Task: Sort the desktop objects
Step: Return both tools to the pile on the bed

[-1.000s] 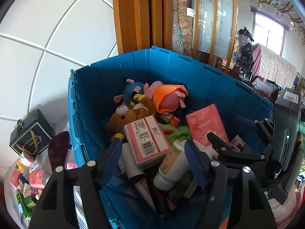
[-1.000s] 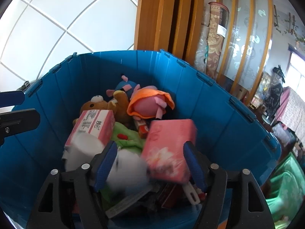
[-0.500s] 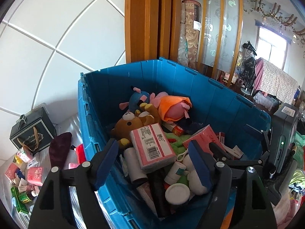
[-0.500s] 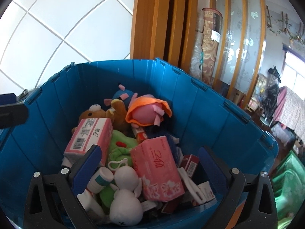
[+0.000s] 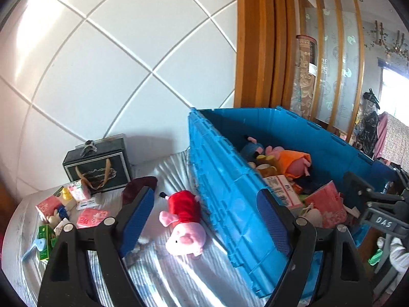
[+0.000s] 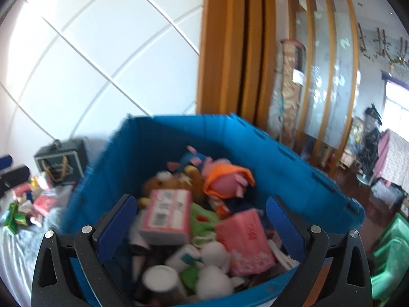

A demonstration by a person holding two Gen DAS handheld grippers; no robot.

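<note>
Sorting part done: bin well filled, several items left on the desk, both tools empty.

The blue bin (image 5: 230, 204) stands on the desk (image 5: 173, 276) and already holds soft toys, two pink packets, bottles and white plush balls, judged as sorted. Left outside: a dark gift bag (image 5: 98, 165) near the wall, a pig toy (image 5: 184, 221) lying just beside the bin's outer wall, and a cluster of small packets and cartons (image 5: 64, 212) at the far left. The left hand-held gripper (image 5: 204, 227) has its jaws spread wide, holds nothing, and faces the pig toy, judged the likely next pick. The right hand-held gripper (image 6: 200, 226) hangs over the bin's contents, jaws likewise wide apart, gripping nothing; its view is blurred.
</note>
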